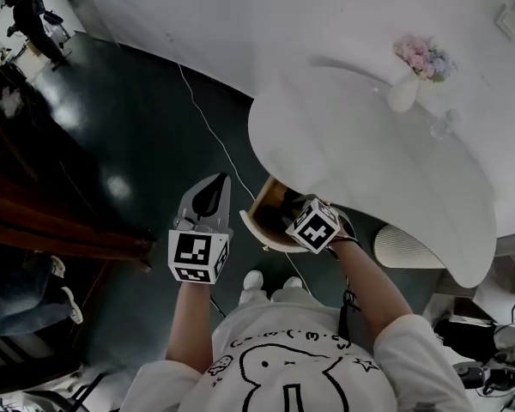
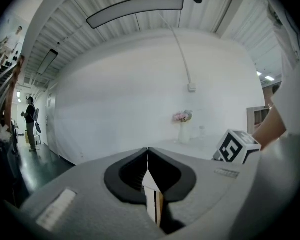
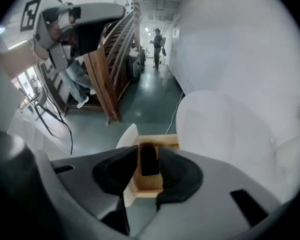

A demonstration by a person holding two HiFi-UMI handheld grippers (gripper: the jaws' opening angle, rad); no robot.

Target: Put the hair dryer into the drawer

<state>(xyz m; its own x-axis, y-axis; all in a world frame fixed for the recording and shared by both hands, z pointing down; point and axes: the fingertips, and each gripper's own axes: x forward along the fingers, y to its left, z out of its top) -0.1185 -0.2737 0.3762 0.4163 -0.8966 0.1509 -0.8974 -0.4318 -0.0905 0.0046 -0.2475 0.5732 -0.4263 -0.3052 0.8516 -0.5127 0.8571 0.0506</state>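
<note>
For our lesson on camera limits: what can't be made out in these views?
1. Dark object in drawer: right gripper view, jaws of the right gripper crop it; identity unclear.
2. Drawer interior: head view, partly behind that gripper.
3. Flowers: left gripper view, too small for detail.

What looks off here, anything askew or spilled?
Nothing stands out. The drawer is open with the hair dryer lying inside; the vase on the table stands upright. A cable trails across the floor.
</note>
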